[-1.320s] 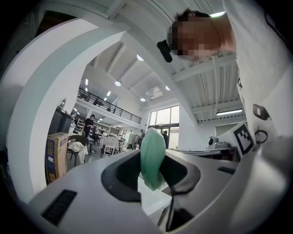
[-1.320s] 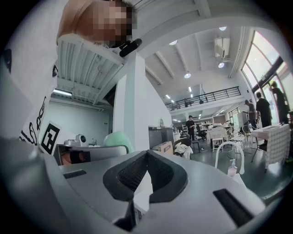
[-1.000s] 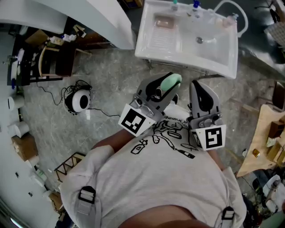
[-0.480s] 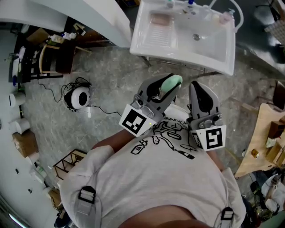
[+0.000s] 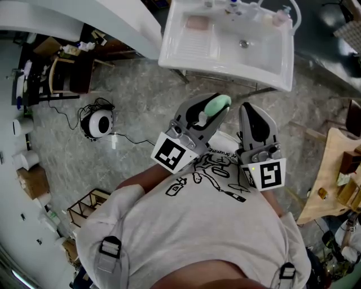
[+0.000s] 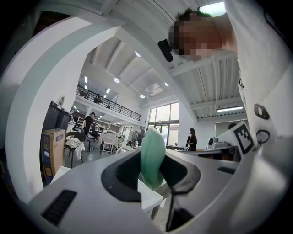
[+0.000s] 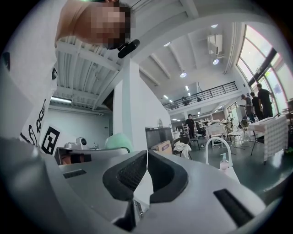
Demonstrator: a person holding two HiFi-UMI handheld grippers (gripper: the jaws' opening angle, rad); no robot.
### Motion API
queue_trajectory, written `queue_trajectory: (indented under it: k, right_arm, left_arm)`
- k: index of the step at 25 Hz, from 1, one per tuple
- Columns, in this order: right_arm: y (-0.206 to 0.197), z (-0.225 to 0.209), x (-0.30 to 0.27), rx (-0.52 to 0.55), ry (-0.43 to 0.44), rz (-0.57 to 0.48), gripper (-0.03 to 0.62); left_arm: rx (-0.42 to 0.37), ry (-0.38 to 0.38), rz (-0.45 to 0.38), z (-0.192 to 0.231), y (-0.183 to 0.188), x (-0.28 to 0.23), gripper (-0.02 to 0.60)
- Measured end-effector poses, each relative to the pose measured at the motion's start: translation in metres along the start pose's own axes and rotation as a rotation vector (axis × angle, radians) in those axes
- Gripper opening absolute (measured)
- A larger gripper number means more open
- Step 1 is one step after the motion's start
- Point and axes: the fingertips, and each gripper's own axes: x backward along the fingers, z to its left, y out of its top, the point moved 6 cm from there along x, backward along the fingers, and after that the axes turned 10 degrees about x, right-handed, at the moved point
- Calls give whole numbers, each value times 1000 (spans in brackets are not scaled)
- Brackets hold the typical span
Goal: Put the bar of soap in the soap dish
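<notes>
My left gripper [image 5: 218, 105] is shut on a pale green bar of soap [image 5: 216, 103], held level in front of my chest; in the left gripper view the soap [image 6: 152, 155] stands on edge between the dark pads [image 6: 123, 176]. Beside it on the right, my right gripper [image 5: 249, 108] is shut with nothing in it, its pads [image 7: 132, 173] meeting. The white sink [image 5: 265, 68] stands ahead over the grey floor. A pinkish rectangular dish [image 5: 197, 22] lies on its ribbed left part. From the right gripper view the soap [image 7: 118, 140] shows at the left.
Bottles [image 5: 280, 16] stand at the sink's back edge by a white arched tap [image 7: 219, 148]. On the floor at left lies a round white device [image 5: 100, 122] with a black cable. A wooden table [image 5: 337, 169] is at right, a white wall [image 5: 130, 22] at upper left.
The sink has slid left and up in the head view. Both grippers keep the same pose in front of my chest, the soap still in the left one.
</notes>
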Motion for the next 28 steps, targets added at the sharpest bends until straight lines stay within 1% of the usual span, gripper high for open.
queue_trajectory:
  k: [9, 13, 16, 22, 28]
  right_arm:
    - [-2, -13, -5, 5, -26, -2, 23]
    - [-2, -20, -18, 7, -40, -6, 23]
    - [-2, -23, -33, 10, -40, -4, 23]
    - [-2, -29, -75, 14, -28, 8, 23]
    - [-5, -35, -133, 19, -3, 25, 24]
  left_arm:
    - [11, -19, -1, 9, -2, -18, 120]
    - [0, -34, -14, 22, 3, -29, 120]
    - [10, -39, -10, 33, 6, -34, 120]
    - [14, -31, -11, 71, 20, -44, 120]
    - [17, -15, -16, 122, 34, -56, 120]
